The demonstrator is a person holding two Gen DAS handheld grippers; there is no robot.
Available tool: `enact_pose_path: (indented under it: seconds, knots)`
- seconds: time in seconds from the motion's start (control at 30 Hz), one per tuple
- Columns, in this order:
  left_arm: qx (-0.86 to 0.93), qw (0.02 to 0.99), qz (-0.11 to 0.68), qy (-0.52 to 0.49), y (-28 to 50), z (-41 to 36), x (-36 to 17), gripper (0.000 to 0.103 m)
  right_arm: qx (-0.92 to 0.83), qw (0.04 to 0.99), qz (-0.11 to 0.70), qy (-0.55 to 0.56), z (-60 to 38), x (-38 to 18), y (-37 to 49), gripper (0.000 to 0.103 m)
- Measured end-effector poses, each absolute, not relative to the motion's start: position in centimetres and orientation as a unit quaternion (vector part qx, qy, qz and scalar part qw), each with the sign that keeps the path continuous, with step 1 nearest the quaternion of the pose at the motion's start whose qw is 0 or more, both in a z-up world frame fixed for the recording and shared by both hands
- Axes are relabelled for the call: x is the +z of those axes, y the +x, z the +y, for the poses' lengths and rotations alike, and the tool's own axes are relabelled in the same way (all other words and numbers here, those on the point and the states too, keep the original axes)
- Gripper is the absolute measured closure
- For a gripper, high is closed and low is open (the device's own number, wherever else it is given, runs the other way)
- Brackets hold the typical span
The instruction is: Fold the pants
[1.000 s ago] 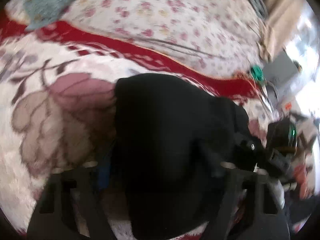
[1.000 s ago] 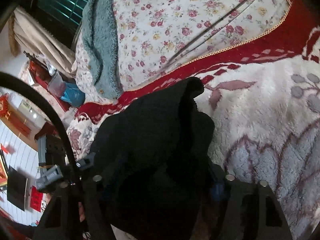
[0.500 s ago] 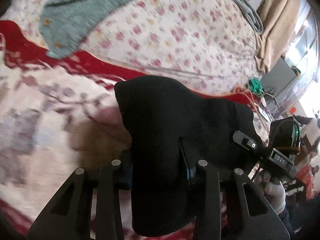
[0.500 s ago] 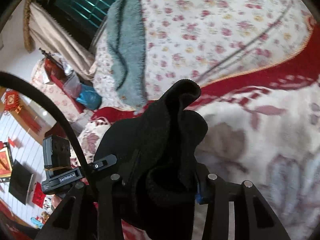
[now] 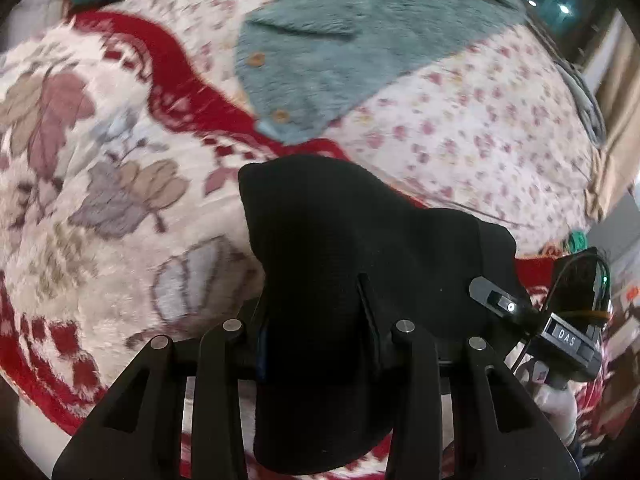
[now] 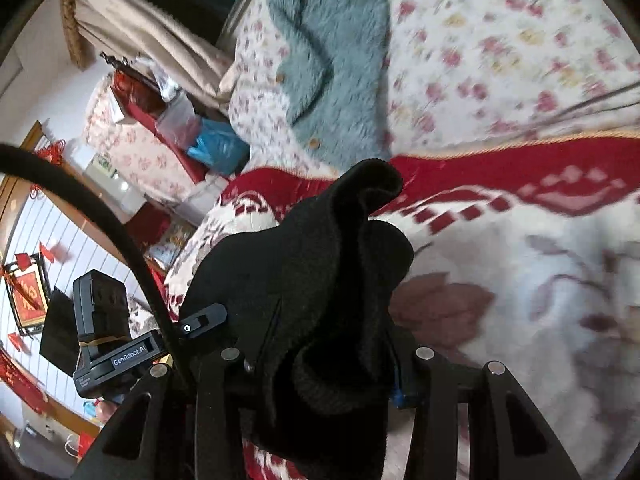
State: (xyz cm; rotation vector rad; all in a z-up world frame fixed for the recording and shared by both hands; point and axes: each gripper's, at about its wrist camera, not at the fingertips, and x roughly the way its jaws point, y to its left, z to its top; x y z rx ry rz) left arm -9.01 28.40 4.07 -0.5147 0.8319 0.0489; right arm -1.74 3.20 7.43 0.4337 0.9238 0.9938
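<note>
Bunched black pants [image 5: 340,240] hang lifted above the bed, held up between both grippers. My left gripper [image 5: 320,344] is shut on one thick fold, and the cloth drapes over and hides its fingertips. Another bunched fold [image 6: 320,260] is clamped in my right gripper [image 6: 320,372], with a rolled edge sticking up past the jaws. The two grippers are close side by side: the right one's housing [image 5: 568,336] shows at the right of the left wrist view, and the left one's housing [image 6: 116,356] at the left of the right wrist view.
Under the pants lies a plush white and red flowered blanket [image 5: 100,200]. Beyond it is a small-flowered sheet [image 5: 480,128] with a teal fleece garment [image 5: 360,40] on it. Past the bed's edge are a blue bag [image 6: 220,144], boxes and a beige curtain [image 6: 152,36].
Both grippers narrowed onto the black pants and carried them up and across the blanket towards the teal garment, which now fills more of both views.
</note>
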Motion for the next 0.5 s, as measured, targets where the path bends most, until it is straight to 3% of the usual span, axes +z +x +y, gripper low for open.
enact_pose_path:
  seconds: [0.07,0.1,0.17,0.23,0.5]
  knots:
    - [0.034,0.874,0.412,-0.256,-8.8,29.3,2.6,0.068,0.452,0.754,0.436,0.19,4.5,6.1,-1.2,0.059]
    - [0.04,0.868,0.42,-0.263,-8.5,29.7,1.6,0.062,0.44,0.753,0.456,0.177,5.3,4.8,-0.8,0.058]
    - [0.047,0.863,0.413,-0.288,-8.8,30.3,0.8,0.046,0.419,0.756,0.475,0.167,5.8,3.1,-0.4,0.047]
    - [0.059,0.858,0.418,-0.293,-9.0,30.6,0.6,0.027,0.428,0.75,0.467,0.189,4.9,2.9,-0.3,0.047]
    - [0.106,0.866,0.412,-0.263,-10.0,30.4,2.6,0.025,0.411,0.791,0.436,0.123,2.9,6.2,-1.7,0.046]
